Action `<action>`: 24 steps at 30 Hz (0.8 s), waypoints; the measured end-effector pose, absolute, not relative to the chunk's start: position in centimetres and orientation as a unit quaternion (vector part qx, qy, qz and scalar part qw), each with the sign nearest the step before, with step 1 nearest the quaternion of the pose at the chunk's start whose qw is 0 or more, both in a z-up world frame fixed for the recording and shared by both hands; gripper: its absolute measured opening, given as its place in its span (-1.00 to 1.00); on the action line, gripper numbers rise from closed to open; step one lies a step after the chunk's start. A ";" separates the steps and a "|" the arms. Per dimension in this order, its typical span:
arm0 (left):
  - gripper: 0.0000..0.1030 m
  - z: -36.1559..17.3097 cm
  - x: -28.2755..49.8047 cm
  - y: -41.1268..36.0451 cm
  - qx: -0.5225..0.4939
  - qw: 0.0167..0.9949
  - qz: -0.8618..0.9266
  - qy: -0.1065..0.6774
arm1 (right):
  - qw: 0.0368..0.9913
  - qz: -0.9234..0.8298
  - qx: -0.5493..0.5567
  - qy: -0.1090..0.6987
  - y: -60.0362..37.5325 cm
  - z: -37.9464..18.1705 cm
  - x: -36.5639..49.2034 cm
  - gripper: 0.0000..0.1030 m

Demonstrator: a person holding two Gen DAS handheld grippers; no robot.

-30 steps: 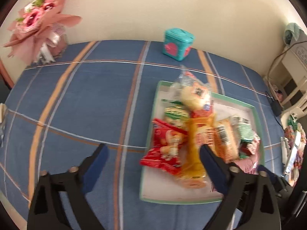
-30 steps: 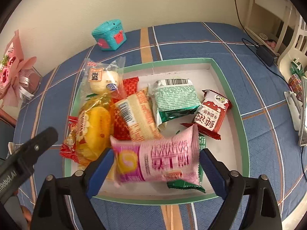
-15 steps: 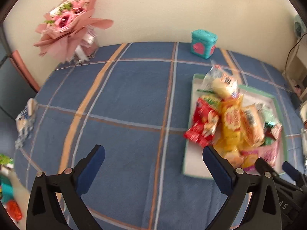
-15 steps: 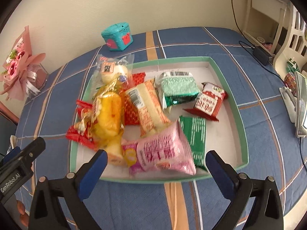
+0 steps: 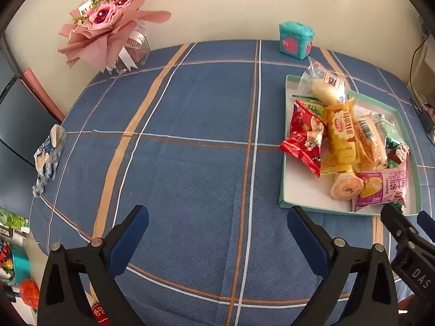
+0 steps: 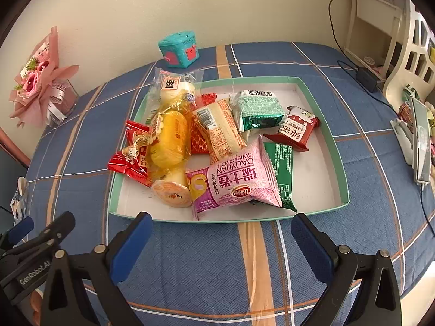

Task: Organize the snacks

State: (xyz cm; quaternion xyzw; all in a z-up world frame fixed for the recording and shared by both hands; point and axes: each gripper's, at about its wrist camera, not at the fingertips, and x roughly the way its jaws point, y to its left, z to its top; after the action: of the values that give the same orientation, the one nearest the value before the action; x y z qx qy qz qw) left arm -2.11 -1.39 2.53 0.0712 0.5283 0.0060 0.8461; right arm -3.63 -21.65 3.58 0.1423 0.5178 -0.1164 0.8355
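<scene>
A green-rimmed white tray holds several wrapped snacks. A pink Swiss-roll pack lies at its near edge, beside a yellow pack, a red pack, a green pack and a small red pack. My right gripper is open and empty, just in front of the tray. My left gripper is open and empty over bare blue cloth, left of the tray.
A teal toy box and a pink bouquet in a glass stand by the wall. A crumpled wrapper lies at the table's left edge. A phone stand sits at the right.
My right gripper has let the pink Swiss-roll pack drop into the tray and pulled back. My left gripper has swung left and back, away from the tray.
</scene>
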 end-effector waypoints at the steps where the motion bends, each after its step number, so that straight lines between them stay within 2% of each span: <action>1: 0.97 2.4 -2.0 -1.3 0.071 0.845 0.006 0.530 | 0.835 -0.116 0.143 0.518 -21.6 3.6 -3.6 1.00; 24: 0.97 2.1 -1.9 -1.2 0.082 0.839 0.006 0.537 | 0.833 -0.101 0.135 0.528 -21.2 3.2 -3.0 1.00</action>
State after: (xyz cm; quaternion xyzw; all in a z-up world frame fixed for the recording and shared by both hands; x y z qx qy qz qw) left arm -1.93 -1.21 2.09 0.0819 0.5375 0.0060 0.8393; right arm -2.98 -21.19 3.19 0.1354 0.5277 -0.1007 0.8325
